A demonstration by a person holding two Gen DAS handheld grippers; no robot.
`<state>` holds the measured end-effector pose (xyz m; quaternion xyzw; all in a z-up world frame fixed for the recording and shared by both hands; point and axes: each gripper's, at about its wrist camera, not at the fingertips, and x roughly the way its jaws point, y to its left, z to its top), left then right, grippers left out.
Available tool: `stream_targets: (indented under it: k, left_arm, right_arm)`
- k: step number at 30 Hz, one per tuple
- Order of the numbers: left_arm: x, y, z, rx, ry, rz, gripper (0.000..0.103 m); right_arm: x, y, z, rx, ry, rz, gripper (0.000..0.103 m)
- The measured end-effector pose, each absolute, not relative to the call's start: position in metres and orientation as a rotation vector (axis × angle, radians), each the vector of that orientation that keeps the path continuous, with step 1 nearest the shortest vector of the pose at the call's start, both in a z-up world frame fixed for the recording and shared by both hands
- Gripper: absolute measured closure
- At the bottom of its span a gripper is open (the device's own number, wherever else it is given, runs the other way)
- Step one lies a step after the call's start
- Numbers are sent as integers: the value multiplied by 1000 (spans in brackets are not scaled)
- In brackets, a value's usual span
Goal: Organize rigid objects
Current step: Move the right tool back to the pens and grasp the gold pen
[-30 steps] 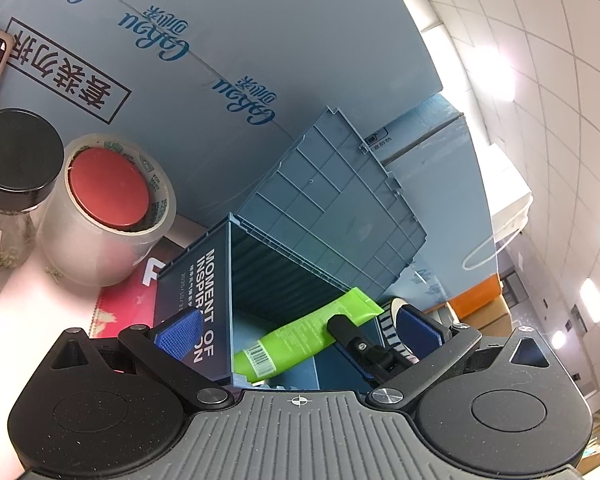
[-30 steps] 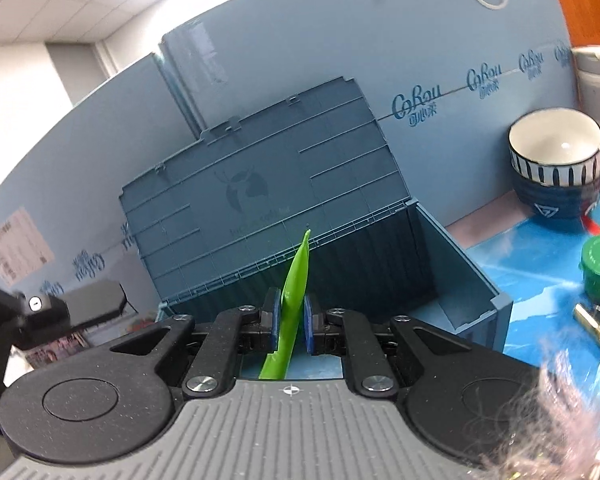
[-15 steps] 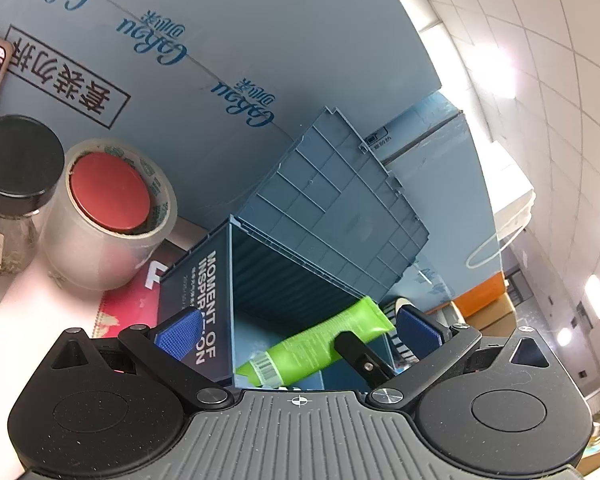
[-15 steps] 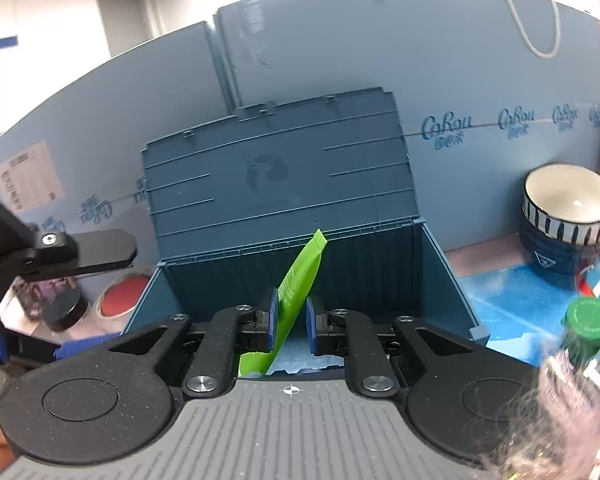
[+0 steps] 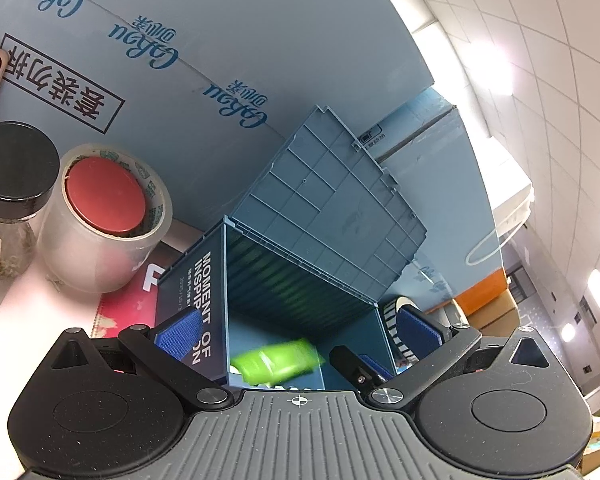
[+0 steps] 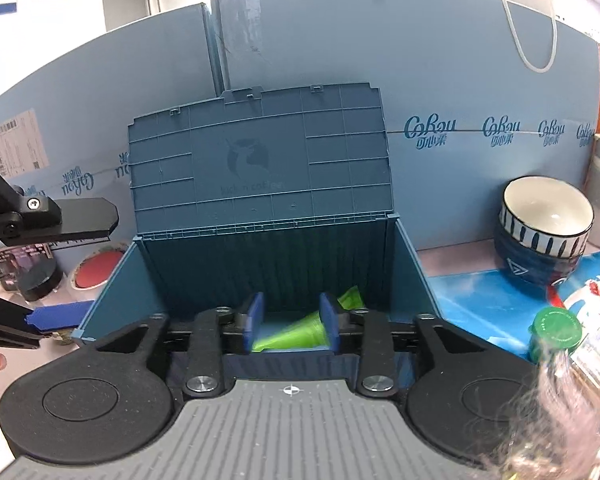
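A dark blue storage box [image 6: 268,264] stands with its lid [image 6: 260,160] tipped up against the wall; the left wrist view shows the same box [image 5: 260,280] from its left side. A green tube [image 6: 296,334] lies low inside it, blurred in the left wrist view [image 5: 276,360]. My right gripper [image 6: 291,320] hovers over the box's front rim. Its jaws are opening, and the tube sits loose between and beyond the pads, not pressed. My left gripper [image 5: 296,334] is wide open at the box's left end, holding nothing; its fingers [image 6: 80,216] show at the left edge.
A tape roll [image 5: 104,216] with a red disc inside and a black-capped spice jar [image 5: 8,184] stand left of the box on a red book [image 5: 128,300]. Stacked bowls [image 6: 544,232] and a green-capped bottle [image 6: 556,332] sit right. Blue cardboard [image 6: 460,80] walls the back.
The right jaws parted and let go of the green tube, which fell from upright to lying in the box. The right gripper rolled level. The left gripper stayed put.
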<state>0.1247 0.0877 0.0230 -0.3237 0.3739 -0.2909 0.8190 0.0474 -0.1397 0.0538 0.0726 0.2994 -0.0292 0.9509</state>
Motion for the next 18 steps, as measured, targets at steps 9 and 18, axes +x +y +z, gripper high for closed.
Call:
stream_targets:
  k: [9,18]
  left_arm:
    - [116,86,32,-664,755,-619,0]
    - [85,80,65,-517,573,-547,0]
  right_arm:
    - [35,-151,63,176,565,-62,48]
    - [-17,-184,86,215,398,-57,30]
